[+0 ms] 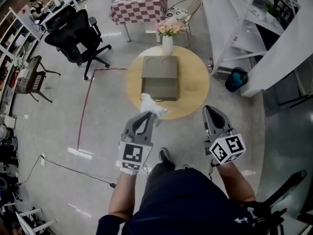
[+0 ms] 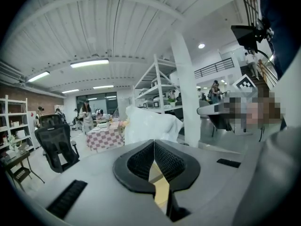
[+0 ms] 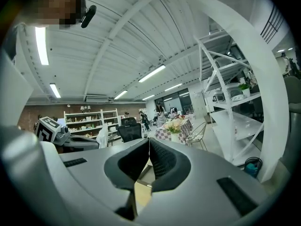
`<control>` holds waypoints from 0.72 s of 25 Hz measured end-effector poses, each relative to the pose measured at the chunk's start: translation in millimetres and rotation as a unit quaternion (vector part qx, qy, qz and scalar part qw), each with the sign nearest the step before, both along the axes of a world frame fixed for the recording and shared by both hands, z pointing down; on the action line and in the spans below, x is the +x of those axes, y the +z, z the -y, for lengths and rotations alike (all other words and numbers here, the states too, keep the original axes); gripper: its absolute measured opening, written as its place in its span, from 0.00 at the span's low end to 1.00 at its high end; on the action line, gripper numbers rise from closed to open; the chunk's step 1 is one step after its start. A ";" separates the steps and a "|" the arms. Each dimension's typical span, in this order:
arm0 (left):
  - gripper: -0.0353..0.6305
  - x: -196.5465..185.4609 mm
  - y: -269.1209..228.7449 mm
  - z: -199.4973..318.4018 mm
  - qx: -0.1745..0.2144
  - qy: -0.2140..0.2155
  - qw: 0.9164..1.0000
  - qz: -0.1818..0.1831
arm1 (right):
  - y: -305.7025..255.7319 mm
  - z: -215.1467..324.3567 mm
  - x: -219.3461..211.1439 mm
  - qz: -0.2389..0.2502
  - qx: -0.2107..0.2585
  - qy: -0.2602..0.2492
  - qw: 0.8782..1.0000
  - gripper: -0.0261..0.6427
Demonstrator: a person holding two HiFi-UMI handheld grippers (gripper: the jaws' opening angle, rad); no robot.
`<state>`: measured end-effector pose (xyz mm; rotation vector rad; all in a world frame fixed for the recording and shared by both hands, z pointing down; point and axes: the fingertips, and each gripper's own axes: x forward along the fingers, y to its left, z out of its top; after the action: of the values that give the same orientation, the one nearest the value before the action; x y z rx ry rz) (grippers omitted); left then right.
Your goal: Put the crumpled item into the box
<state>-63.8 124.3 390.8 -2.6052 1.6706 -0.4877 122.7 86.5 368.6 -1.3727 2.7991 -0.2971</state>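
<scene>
**Crumpled item in the left tool, carried toward the box**

The crumpled item [image 1: 150,105], a white wad of what looks like paper or thin plastic, is pinched at the very tips of the left tool [image 1: 146,115]. In the left gripper view the jaws are pressed together, with the white wad [image 2: 150,125] bulging out just beyond them. It hangs in the air and is not yet in the box [image 1: 159,77]. In the head view it lies just short of the box's near edge, though how high above it cannot be told.

The grey-brown box sits near the middle of a round wooden desk [image 1: 193,89]. Its flap appears to be folded back toward a white vase [image 1: 167,44] of pink flowers at the far rim.

The right tool [image 1: 212,110] is held level well to the right of the item. Its jaws are closed in the right gripper view [image 3: 149,141], with nothing between them.

The step in hand looks like the carry, with the grasp made and the drop still to come. The next move would be to bring the left tool over the open part of the box, lower it, and only then part the jaws. A wad this light may cling to the pads or drift, so a low release seems safer.
</scene>
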 end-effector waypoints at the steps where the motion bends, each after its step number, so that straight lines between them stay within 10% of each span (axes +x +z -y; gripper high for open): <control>1: 0.08 -5.8 0.1 5.1 0.000 0.003 1.000 -0.001 | -0.1 4.1 -5.6 0.000 -0.002 0.004 1.000 0.06; 18: 0.08 -38.6 12.6 89.0 -0.017 0.046 0.999 -0.015 | 14.2 74.2 -32.5 -0.008 -0.030 0.052 0.998 0.06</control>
<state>-102.3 35.4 403.4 -2.7108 1.5557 -0.4798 90.2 12.3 382.9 -1.5322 2.7403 -0.3719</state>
